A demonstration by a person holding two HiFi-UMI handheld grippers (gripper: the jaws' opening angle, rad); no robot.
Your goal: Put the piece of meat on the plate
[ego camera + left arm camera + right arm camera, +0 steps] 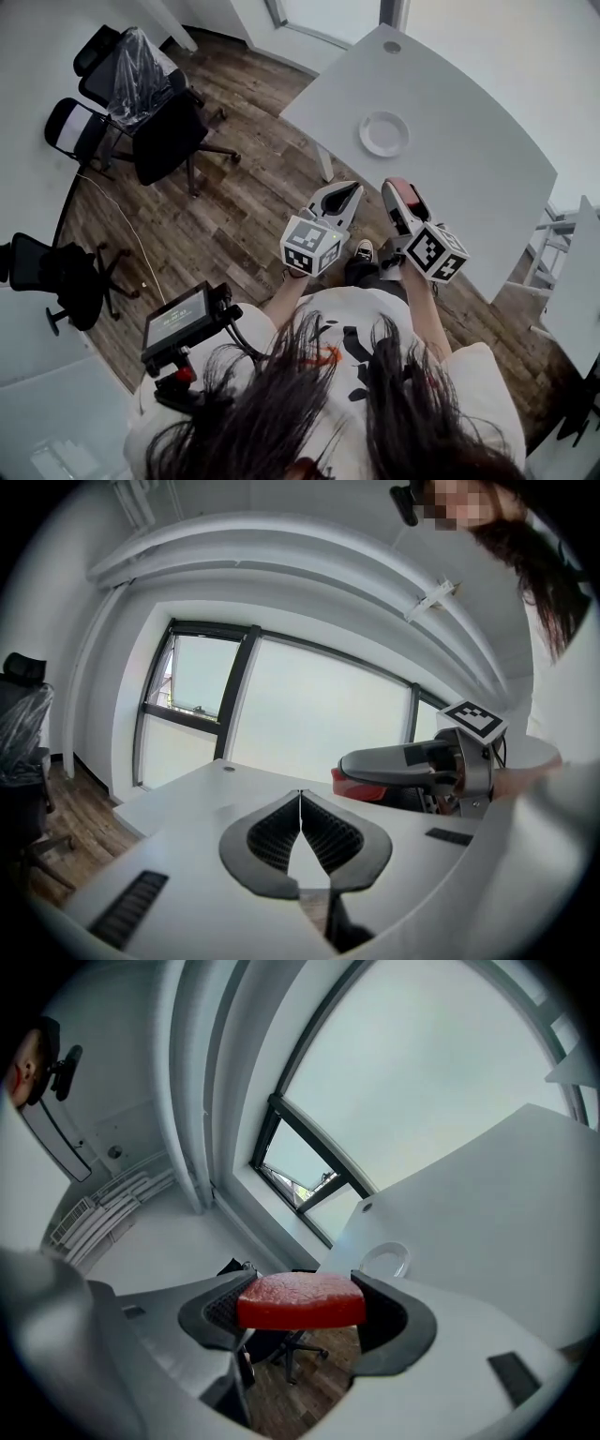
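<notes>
My right gripper is shut on a red piece of meat, held flat between its two jaws. In the head view the same meat shows at the tip of the right gripper, over the wooden floor short of the table. A white round plate sits on the grey table, near its front edge; the plate shows small beyond the meat. My left gripper hangs beside the right one, jaws shut on nothing; its ribbed pads meet in the left gripper view.
Black office chairs stand to the left on the wooden floor, one wrapped in plastic. A further chair sits at the far left. A small screen is mounted by the person's chest. Windows line the wall.
</notes>
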